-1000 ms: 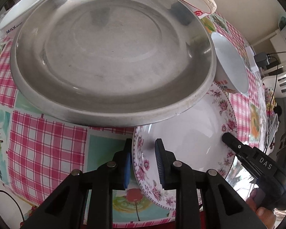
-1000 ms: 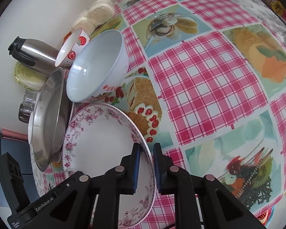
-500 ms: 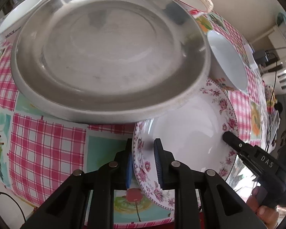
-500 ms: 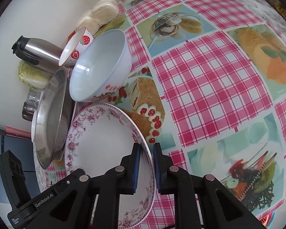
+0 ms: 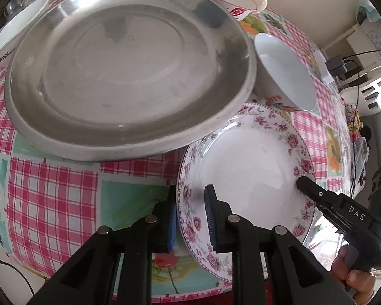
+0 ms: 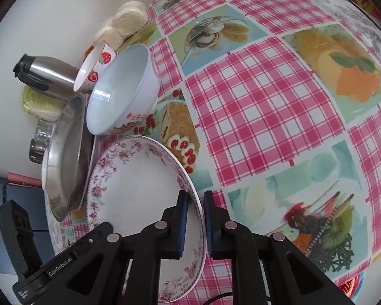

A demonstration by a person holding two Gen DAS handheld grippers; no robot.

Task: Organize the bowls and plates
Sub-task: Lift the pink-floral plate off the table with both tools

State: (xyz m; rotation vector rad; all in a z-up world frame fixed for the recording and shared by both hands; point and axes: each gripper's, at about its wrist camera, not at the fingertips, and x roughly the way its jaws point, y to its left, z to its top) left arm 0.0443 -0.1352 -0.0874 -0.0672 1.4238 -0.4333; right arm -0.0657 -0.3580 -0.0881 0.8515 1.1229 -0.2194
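Porcelain, white with a pink floral border: the floral plate (image 5: 246,167) lies on the checked tablecloth (image 6: 261,106), its far edge tucked under the rim of the large steel plate (image 5: 129,71). A white bowl (image 6: 122,89) stands just beside both.

The left gripper (image 5: 190,216) is clamped on the near-left rim of the floral plate; the right gripper (image 6: 195,218) is clamped on the opposite rim. Both pairs of blue pads press the rim from above and below.

Recommended procedure for the lift, judged from this layout:
1. Raise both grippers together and keep the plate level.
2. Draw the plate toward the operator first, so that it clears the steel rim without scraping.
3. Avoid the white bowl during the withdrawal.
4. Maintain equal clamping force; glazed porcelain is likely to slip.
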